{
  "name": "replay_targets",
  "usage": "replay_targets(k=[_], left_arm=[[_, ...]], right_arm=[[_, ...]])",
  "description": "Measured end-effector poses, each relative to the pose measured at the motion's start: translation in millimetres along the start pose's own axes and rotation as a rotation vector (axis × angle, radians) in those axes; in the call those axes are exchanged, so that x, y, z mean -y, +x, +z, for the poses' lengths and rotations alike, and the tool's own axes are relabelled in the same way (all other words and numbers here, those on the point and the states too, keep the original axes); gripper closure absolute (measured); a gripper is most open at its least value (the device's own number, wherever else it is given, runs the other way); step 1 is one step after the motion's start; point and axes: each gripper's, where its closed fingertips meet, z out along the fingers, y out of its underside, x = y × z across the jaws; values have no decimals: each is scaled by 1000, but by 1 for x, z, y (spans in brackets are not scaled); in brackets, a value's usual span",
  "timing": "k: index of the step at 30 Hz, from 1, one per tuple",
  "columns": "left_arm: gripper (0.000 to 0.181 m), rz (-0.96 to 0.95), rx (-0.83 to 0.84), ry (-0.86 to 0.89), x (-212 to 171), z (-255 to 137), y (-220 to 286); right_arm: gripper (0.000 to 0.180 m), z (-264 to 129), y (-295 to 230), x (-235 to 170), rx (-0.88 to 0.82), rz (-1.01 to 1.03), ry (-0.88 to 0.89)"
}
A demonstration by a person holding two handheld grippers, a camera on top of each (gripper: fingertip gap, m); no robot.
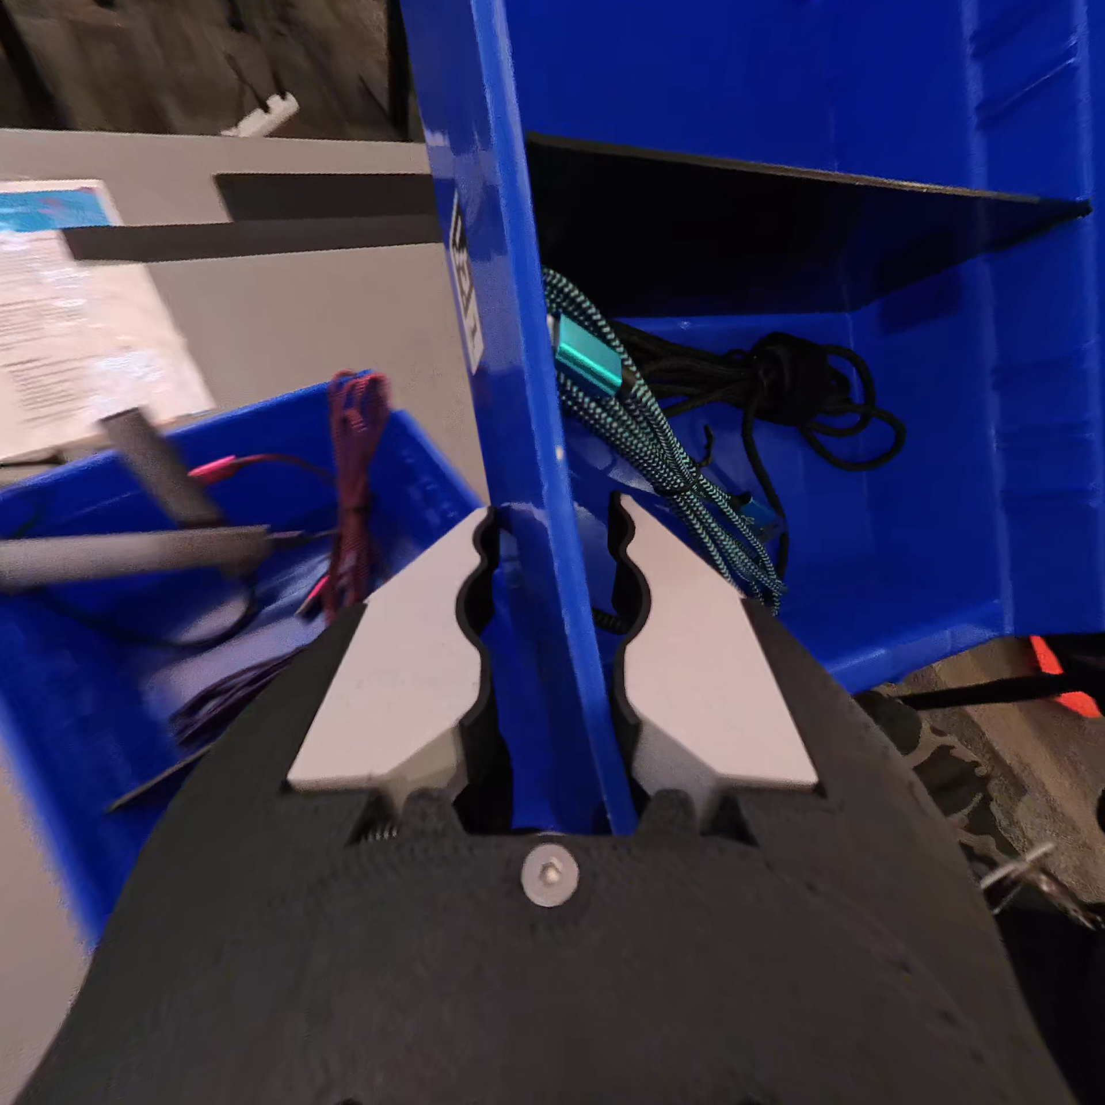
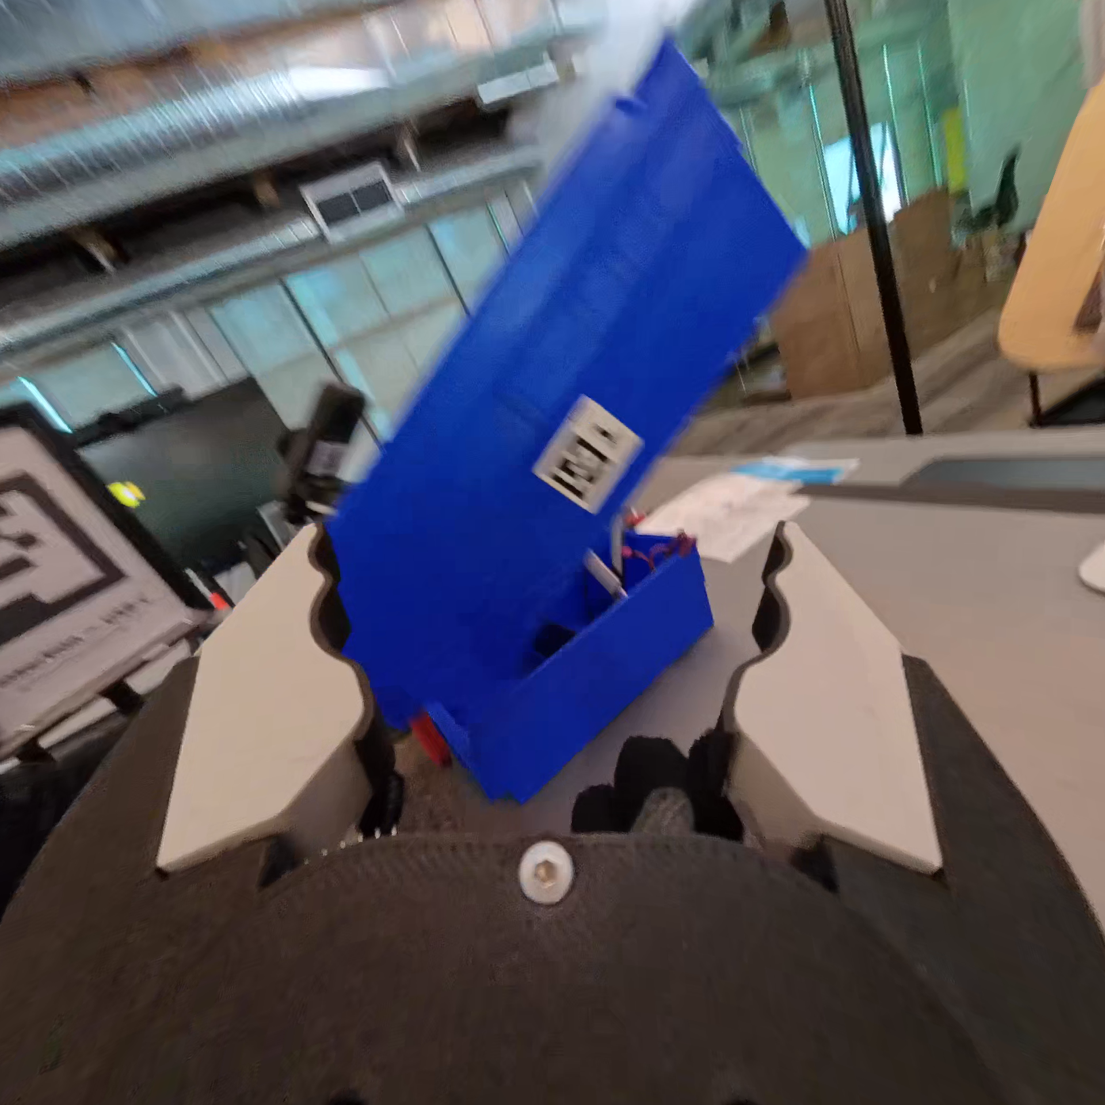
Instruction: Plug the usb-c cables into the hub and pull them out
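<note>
Beside tilted bin (image 1: 526, 418): lower bin (image 1: 257, 478), paper (image 1: 72, 323).

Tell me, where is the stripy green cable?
In the left wrist view, the green braided cable lies inside the tipped-up blue bin, against its left wall, beside a black cable bundle.

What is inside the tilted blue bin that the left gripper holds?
Inside the tilted blue bin lie a teal braided cable and a black cable bundle. The dark divider hides anything behind it.
</note>
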Motion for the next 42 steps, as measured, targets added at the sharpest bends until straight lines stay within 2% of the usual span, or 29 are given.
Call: replay_targets(k=[1,4,8,9,12,18,24,31,36,38,42], left_arm=[[145,12,-10,-16,1,18,15],[145,63,-41,-73,0,72,62],[145,145,-98,-149,-20,137,131],[146,160,-115,-176,-29,152,148],[146,168,-154,-196,-47,192,189],[142,120,-250,-300,-89,252,243],[122,89,-301,-375,-117,280,274],[104,128,-325,-425,-143,292,301],[85,145,-348,-435,-147,295,324],[88,146,-366,-440,-149,295,332],[79,172,-390,-462,-154,296,351]], right_arm=[[43,-16,-8,15,23,-6,56],[44,-57,-8,40,-46,-59,146],[40,-96,14,40,-202,-100,154],[33,-109,24,42,-268,-104,170],[36,-150,53,40,-431,-165,151],[42,-215,103,27,-603,-152,57],[41,-252,146,7,-667,-72,-28],[51,-276,179,-1,-692,-53,-97],[62,-290,202,0,-710,-72,-158],[70,-298,214,0,-728,-93,-195],[83,-313,234,2,-739,-85,-237]])
